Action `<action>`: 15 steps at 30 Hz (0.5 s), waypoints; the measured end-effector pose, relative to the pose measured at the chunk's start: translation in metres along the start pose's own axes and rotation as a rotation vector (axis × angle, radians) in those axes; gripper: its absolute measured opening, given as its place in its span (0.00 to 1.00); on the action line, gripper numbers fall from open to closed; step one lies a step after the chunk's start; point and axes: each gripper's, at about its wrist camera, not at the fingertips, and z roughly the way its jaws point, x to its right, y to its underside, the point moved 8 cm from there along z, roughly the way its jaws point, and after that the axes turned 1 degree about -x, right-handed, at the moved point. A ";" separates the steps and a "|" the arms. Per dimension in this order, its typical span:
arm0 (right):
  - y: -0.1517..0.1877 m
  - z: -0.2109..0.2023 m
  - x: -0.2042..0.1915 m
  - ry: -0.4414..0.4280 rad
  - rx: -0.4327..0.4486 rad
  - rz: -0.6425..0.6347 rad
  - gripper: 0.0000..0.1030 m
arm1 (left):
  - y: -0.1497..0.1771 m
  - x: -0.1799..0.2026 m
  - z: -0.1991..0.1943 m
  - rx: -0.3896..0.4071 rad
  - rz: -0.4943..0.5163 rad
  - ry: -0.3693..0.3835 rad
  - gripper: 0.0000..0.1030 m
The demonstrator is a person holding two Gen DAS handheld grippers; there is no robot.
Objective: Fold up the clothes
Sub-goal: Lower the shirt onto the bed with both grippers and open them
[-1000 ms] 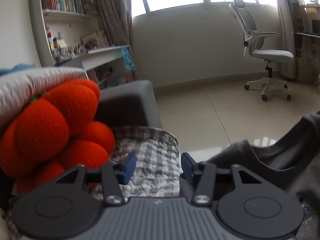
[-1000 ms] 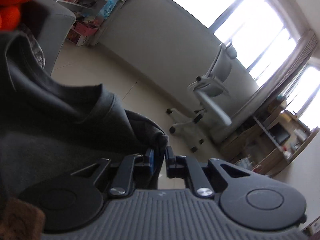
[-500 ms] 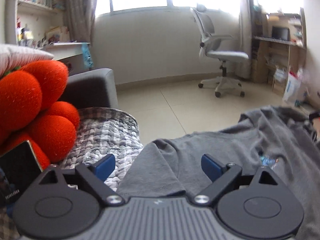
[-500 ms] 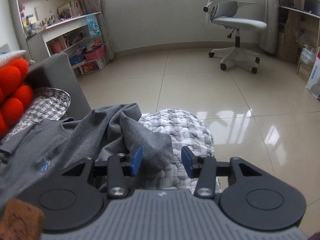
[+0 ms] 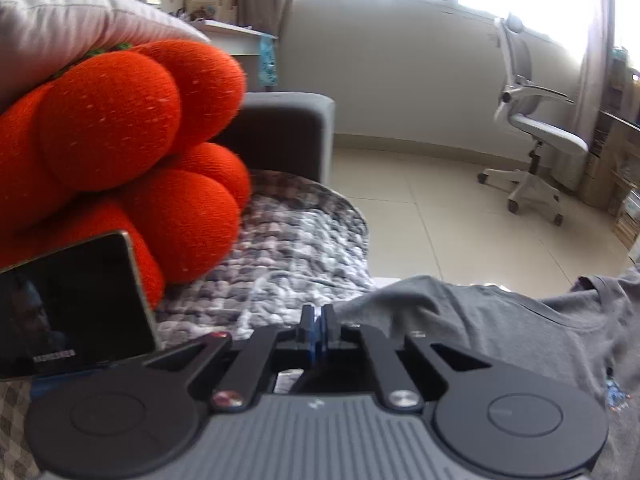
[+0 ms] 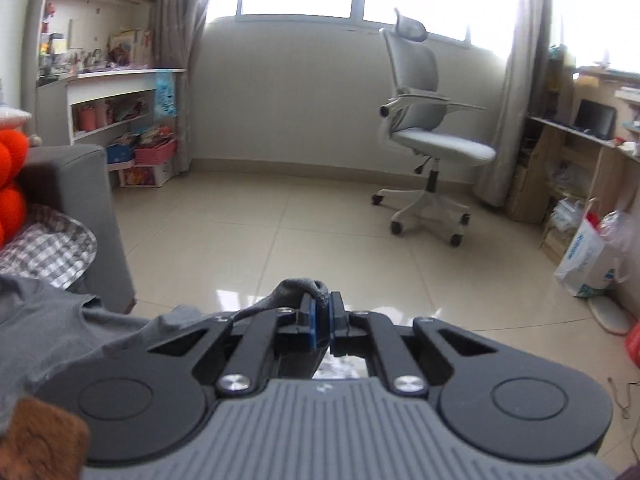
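Both jaws pinched closed: right hand-held gripper (image 6: 320, 312) on grey cotton T-shirt (image 6: 60, 320) edge, left hand-held gripper (image 5: 318, 330) apparently on its hem (image 5: 384, 296). Thin bites may slip; shirt could snag orange knotted plush cushion (image 5: 120, 140).

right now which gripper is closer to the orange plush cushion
Left. The left gripper sits just right of the orange plush cushion, which fills its view close by. From the right gripper, shut on the grey shirt, the cushion shows only at the far left edge.
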 end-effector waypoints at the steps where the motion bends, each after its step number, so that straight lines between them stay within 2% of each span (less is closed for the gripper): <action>1: 0.003 0.007 0.003 0.032 -0.030 0.002 0.06 | 0.000 -0.006 0.003 -0.002 -0.015 -0.023 0.02; 3: 0.025 0.035 0.003 0.089 -0.134 -0.046 0.06 | 0.003 -0.016 0.009 -0.005 -0.016 -0.089 0.02; 6: 0.074 0.081 0.006 0.148 -0.299 -0.073 0.06 | 0.006 -0.023 0.011 -0.001 -0.022 -0.134 0.02; 8: 0.090 0.088 0.004 0.148 -0.296 -0.065 0.07 | 0.006 -0.025 0.010 0.003 -0.043 -0.127 0.02; 11: 0.095 0.080 0.007 0.143 -0.248 0.015 0.08 | 0.003 -0.030 0.008 0.016 -0.075 -0.133 0.03; 12: 0.093 0.076 0.011 0.151 -0.231 0.054 0.15 | 0.003 -0.030 0.006 0.010 -0.082 -0.126 0.04; 14: 0.088 0.066 0.020 0.151 -0.210 0.122 0.18 | 0.005 -0.030 0.000 -0.001 -0.094 -0.113 0.10; 15: 0.085 0.060 0.023 0.137 -0.202 0.149 0.25 | 0.007 -0.027 -0.007 0.002 -0.086 -0.106 0.22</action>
